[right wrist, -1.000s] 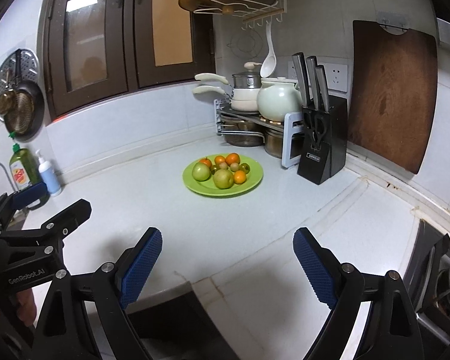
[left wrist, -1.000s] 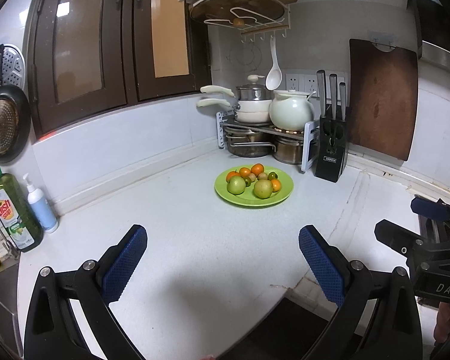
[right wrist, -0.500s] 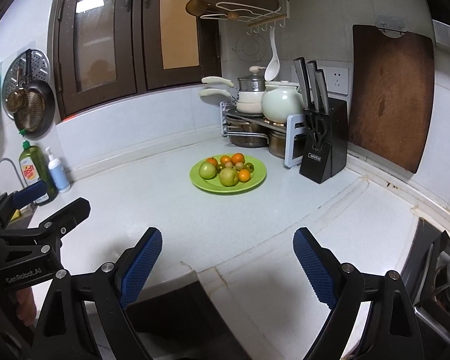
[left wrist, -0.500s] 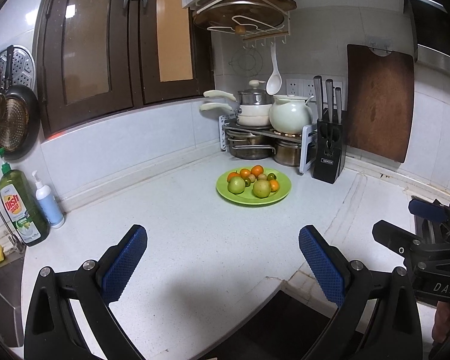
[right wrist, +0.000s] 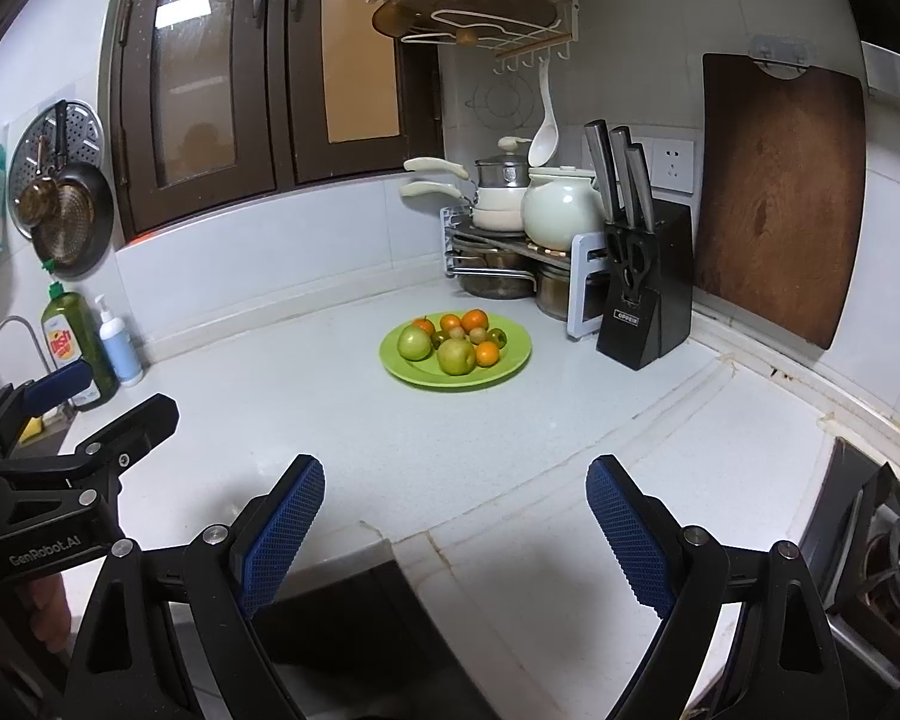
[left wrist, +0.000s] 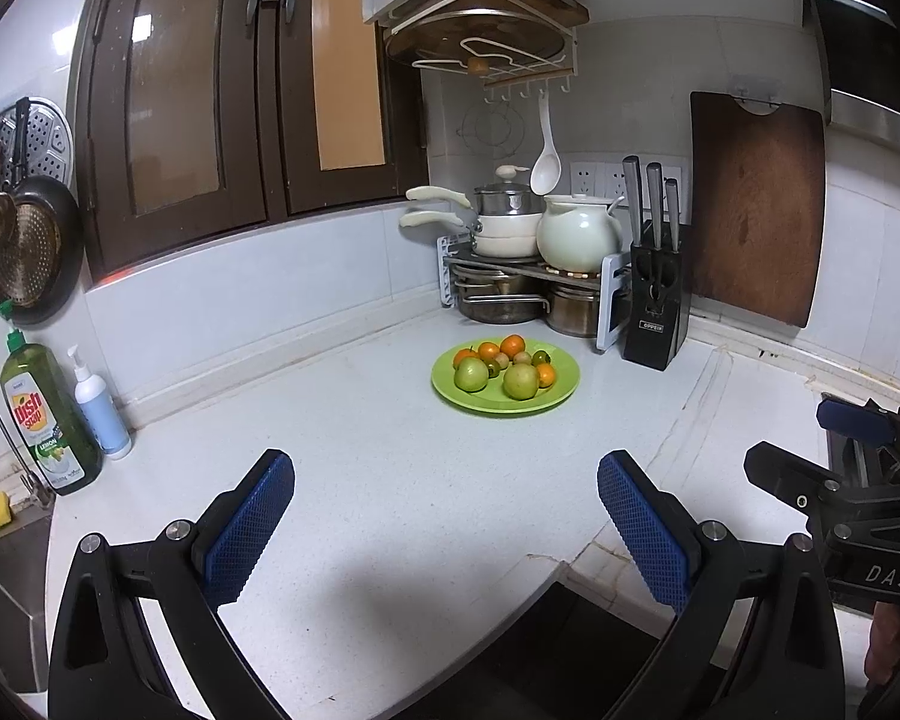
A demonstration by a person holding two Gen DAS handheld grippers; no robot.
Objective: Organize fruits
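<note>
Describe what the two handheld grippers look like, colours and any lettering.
Both are black plastic frames with silver bolts and two fingers tipped with blue, diamond-textured pads. The left gripper shows white "GenRobot.AI" lettering on its side in the right wrist view; the right gripper shows "DAS" in the left wrist view. No cables or sleeves show.

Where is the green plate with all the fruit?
The green plate sits on the white counter near the back corner, in the middle of both wrist views. The black knife block is to its right, and the pot rack is just behind it.
</note>
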